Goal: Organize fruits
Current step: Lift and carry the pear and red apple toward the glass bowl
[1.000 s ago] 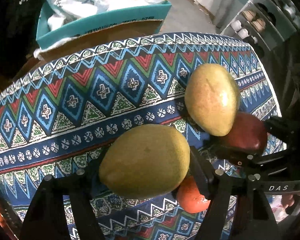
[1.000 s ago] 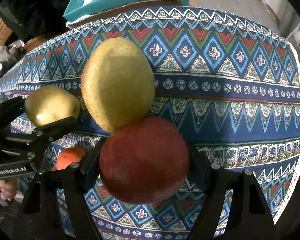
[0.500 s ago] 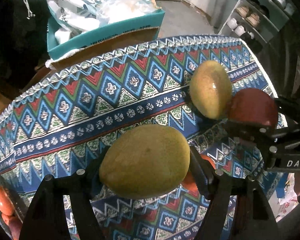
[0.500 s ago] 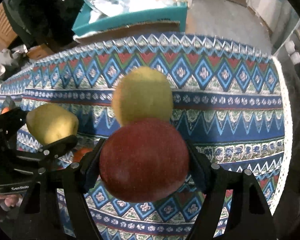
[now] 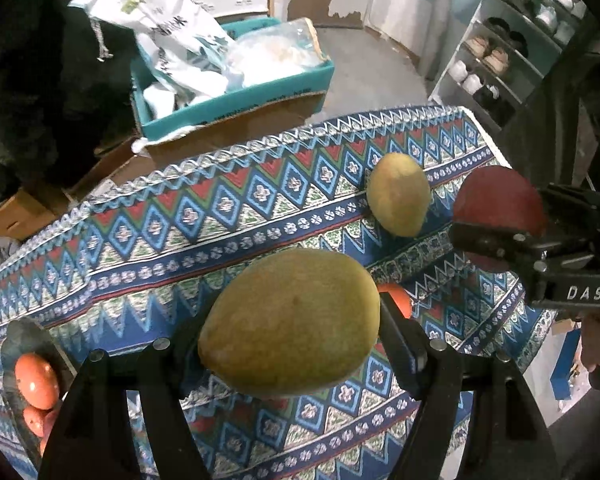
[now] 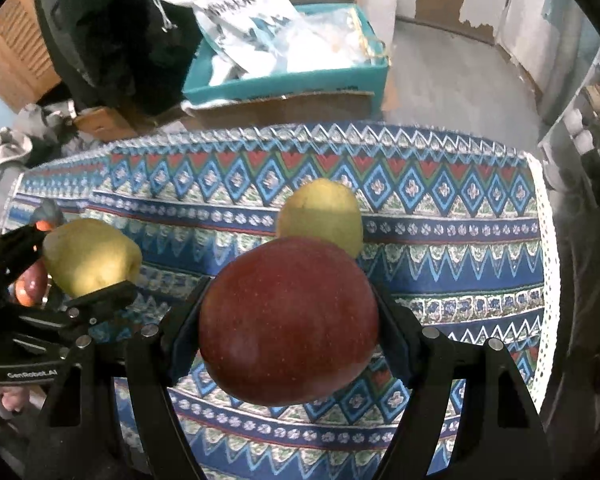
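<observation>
My left gripper (image 5: 290,326) is shut on a yellow-green mango (image 5: 292,320), held well above the patterned tablecloth (image 5: 180,220). In the right wrist view that same mango (image 6: 90,256) shows at the left in the left gripper (image 6: 82,270). A red apple (image 6: 288,320) fills my right gripper (image 6: 288,324), which is shut on it; the apple (image 5: 498,216) also appears at the right of the left wrist view. A second mango (image 5: 398,194) (image 6: 322,214) lies on the cloth between the two. A small orange fruit (image 5: 396,298) peeks out behind the held mango.
A grey plate (image 5: 24,336) with orange-red fruits (image 5: 36,380) sits at the cloth's left edge. Beyond the table stand a teal box (image 5: 236,96) of bags and cardboard. A shoe rack (image 5: 500,56) is at the far right. A hand (image 5: 596,344) holds the right gripper.
Both grippers have risen with their fruit, so the table looks smaller and farther. The plate of orange-red fruits has come into the left wrist view at the lower left.
</observation>
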### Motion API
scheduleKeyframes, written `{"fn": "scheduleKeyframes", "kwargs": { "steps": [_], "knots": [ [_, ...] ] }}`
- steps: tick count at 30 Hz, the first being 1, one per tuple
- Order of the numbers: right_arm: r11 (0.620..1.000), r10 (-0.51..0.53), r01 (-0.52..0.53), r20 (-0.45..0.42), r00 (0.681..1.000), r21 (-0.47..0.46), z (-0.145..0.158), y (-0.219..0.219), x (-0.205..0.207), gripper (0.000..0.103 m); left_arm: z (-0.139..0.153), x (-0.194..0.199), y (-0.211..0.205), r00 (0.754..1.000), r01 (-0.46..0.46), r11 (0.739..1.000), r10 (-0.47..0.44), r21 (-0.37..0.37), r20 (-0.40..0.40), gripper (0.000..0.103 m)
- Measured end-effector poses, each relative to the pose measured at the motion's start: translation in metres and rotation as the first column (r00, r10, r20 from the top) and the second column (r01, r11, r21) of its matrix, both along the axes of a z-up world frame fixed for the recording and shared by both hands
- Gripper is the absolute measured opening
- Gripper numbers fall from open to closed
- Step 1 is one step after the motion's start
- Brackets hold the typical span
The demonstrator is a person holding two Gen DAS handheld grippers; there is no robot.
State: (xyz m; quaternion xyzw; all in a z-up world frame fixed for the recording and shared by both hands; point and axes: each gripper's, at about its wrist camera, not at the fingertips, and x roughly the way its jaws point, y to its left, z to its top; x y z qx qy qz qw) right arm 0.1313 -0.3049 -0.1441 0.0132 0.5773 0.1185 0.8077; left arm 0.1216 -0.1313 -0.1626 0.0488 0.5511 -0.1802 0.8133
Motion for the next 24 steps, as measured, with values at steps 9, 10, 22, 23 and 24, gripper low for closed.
{"fn": "scheduleKeyframes", "kwargs": {
  "steps": [9, 10, 22, 23, 24],
  "knots": [
    [0.998, 0.035, -0.038, 0.060, 0.998, 0.050, 0.037, 0.025, -0.013, 0.076, 0.027, -0.022, 0.036, 0.999, -0.039, 0.998, 0.038, -0.052, -0.006, 0.076],
    [0.997, 0.041, -0.045, 0.069, 0.997, 0.057, 0.041, 0.028, -0.014, 0.076, 0.031, -0.025, 0.039, 0.999, -0.044, 0.997, 0.044, -0.057, -0.003, 0.076],
    [0.986, 0.123, -0.138, 0.140, 0.982, 0.098, 0.082, 0.073, -0.025, 0.076, 0.074, -0.056, 0.086, 0.992, -0.094, 0.994, 0.098, -0.048, 0.085, 0.076],
    [0.984, 0.131, -0.146, 0.145, 0.981, 0.101, 0.085, 0.078, -0.026, 0.076, 0.077, -0.058, 0.089, 0.991, -0.099, 0.994, 0.103, -0.049, 0.088, 0.076],
    [0.983, 0.138, -0.154, 0.148, 0.979, 0.102, 0.088, 0.082, -0.027, 0.076, 0.079, -0.061, 0.094, 0.990, -0.106, 0.993, 0.110, -0.054, 0.091, 0.076]
  ]
}}
